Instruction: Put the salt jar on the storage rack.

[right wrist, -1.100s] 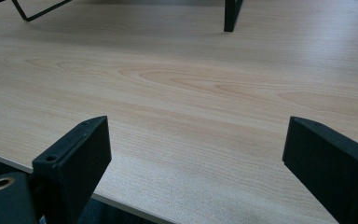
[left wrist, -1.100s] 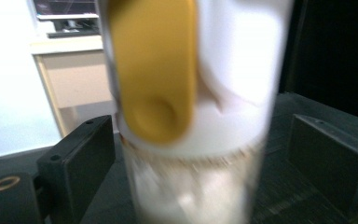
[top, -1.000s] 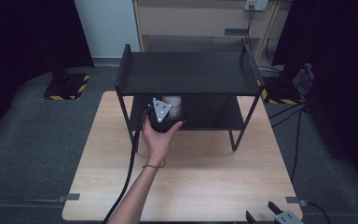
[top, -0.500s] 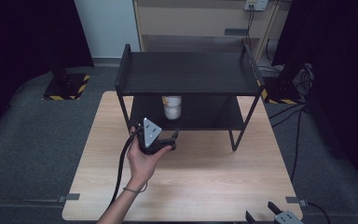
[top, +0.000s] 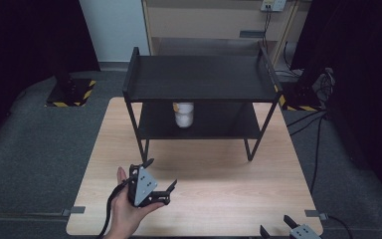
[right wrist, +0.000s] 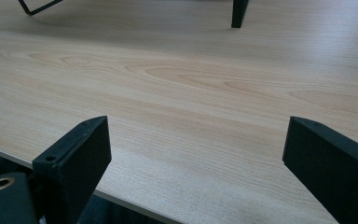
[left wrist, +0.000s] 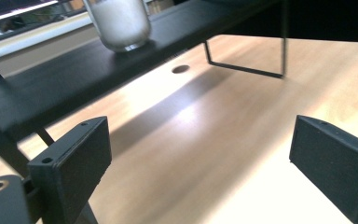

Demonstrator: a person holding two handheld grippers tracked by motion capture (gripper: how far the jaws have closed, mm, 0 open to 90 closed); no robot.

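The left hand-held gripper (top: 159, 174) is sitting at the lower left of the high view, above the table (top: 219, 199), jaws spread wide and gripping nothing. The white jar (top: 184, 113) is standing upright on the lower shelf of the black rack (top: 199, 79), upper centre, well apart from it. The right hand-held gripper (top: 277, 226) is resting at the bottom right edge, jaws open and empty.

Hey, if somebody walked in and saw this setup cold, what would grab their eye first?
Probably the black two-tier rack at the far side of the wooden table, with a white jar standing alone on its lower shelf. Next, the left gripper near the table's front left, jaws open and empty, apart from the rack.
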